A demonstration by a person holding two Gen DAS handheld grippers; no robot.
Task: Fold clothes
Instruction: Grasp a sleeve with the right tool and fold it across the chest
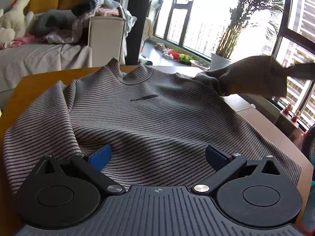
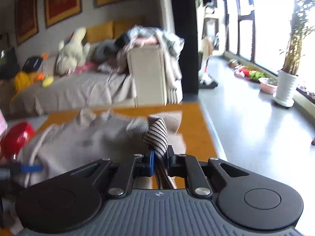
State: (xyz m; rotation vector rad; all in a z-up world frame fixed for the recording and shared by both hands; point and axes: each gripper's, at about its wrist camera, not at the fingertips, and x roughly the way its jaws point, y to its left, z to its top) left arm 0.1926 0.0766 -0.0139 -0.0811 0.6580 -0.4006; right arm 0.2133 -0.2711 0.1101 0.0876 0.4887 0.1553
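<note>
A grey striped sweater (image 1: 149, 114) lies front up on the wooden table (image 1: 35, 84), collar at the far edge. My left gripper (image 1: 157, 155) is open and empty, low over the sweater's lower body. My right gripper (image 2: 159, 157) is shut on the sweater's right sleeve (image 2: 156, 135) and holds it lifted off the table. In the left wrist view that sleeve (image 1: 254, 76) hangs in the air at the right, with the right gripper (image 1: 301, 70) a dark blur behind it. The rest of the sweater (image 2: 88, 143) is blurred in the right wrist view.
A bed (image 1: 39, 59) with clothes and plush toys stands behind the table. A white box (image 1: 106, 39) piled with clothes is beside it. A potted plant (image 1: 220, 61) stands by the window. A red round object (image 2: 17, 137) sits left of the table.
</note>
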